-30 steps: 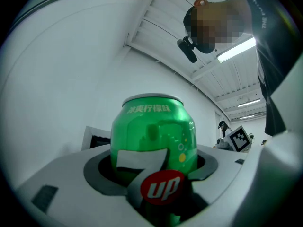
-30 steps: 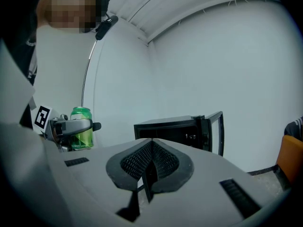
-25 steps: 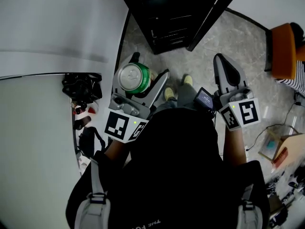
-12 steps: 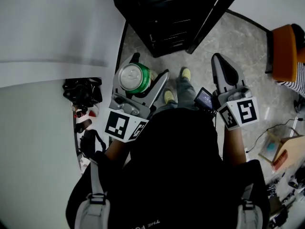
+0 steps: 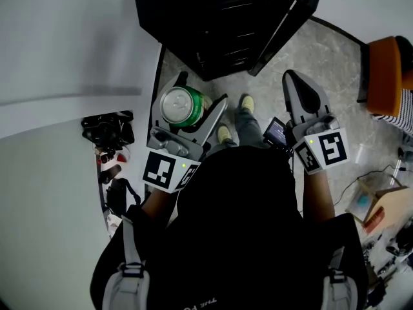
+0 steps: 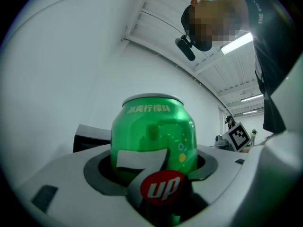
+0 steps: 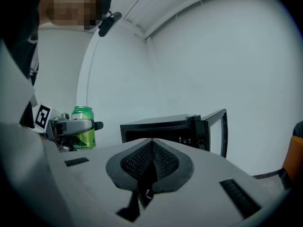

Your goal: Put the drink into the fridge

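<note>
A green 7up can [image 5: 182, 105] stands upright between the jaws of my left gripper [image 5: 193, 95], which is shut on it; up close the can [image 6: 154, 141] fills the left gripper view. My right gripper [image 5: 301, 90] is shut with nothing in it, its pads [image 7: 150, 161] pressed together. A small black fridge [image 5: 213, 18] sits on the floor ahead of both grippers with its door [image 5: 287, 24] swung open to the right. In the right gripper view the fridge [image 7: 163, 129] and its open door [image 7: 218, 129] show ahead, and the can [image 7: 84, 134] is at the left.
A white wall [image 5: 71, 37] rises to the left of the fridge. A heap of dark bags and small items [image 5: 108, 134] lies by the wall at my left. An orange seat [image 5: 387, 76] stands at the right, with a cardboard box [image 5: 381, 205] and cables on the floor.
Both grippers have moved toward the fridge, which now lies closer and larger at the top of the head view. The can stays held in the left gripper.
</note>
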A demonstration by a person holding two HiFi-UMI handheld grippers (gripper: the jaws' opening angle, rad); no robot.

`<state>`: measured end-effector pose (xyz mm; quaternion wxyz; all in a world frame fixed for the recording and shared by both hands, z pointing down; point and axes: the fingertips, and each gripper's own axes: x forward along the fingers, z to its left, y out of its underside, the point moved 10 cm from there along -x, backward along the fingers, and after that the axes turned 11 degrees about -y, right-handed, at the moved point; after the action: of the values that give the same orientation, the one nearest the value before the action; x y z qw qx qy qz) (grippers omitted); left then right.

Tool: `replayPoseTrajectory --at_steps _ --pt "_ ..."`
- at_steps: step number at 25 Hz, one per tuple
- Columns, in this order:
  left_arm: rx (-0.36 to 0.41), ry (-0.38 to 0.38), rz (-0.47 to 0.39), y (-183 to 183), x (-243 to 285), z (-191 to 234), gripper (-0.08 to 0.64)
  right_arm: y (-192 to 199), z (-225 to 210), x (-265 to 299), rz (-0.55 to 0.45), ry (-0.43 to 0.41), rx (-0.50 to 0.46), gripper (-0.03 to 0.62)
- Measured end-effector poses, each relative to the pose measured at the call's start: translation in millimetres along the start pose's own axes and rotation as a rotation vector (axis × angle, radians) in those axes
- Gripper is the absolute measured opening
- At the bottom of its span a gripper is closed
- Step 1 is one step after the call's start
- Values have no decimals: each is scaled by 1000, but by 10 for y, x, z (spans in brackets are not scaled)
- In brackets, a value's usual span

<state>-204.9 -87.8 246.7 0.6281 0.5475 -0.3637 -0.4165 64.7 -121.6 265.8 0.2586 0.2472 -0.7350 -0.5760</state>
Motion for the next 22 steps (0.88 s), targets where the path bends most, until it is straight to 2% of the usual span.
replayPoseTrajectory --at_steps 4,13,22 --pt "1 -12 0 14 241 -19 339 -21 -239 79 52 0 -13 11" --pt "24 -57 18 68 724 -63 339 -97 -763 323 51 -57 17 11" --pt "83 -114 22 84 1091 -154 339 -192 -1218 462 53 -99 -7 11"
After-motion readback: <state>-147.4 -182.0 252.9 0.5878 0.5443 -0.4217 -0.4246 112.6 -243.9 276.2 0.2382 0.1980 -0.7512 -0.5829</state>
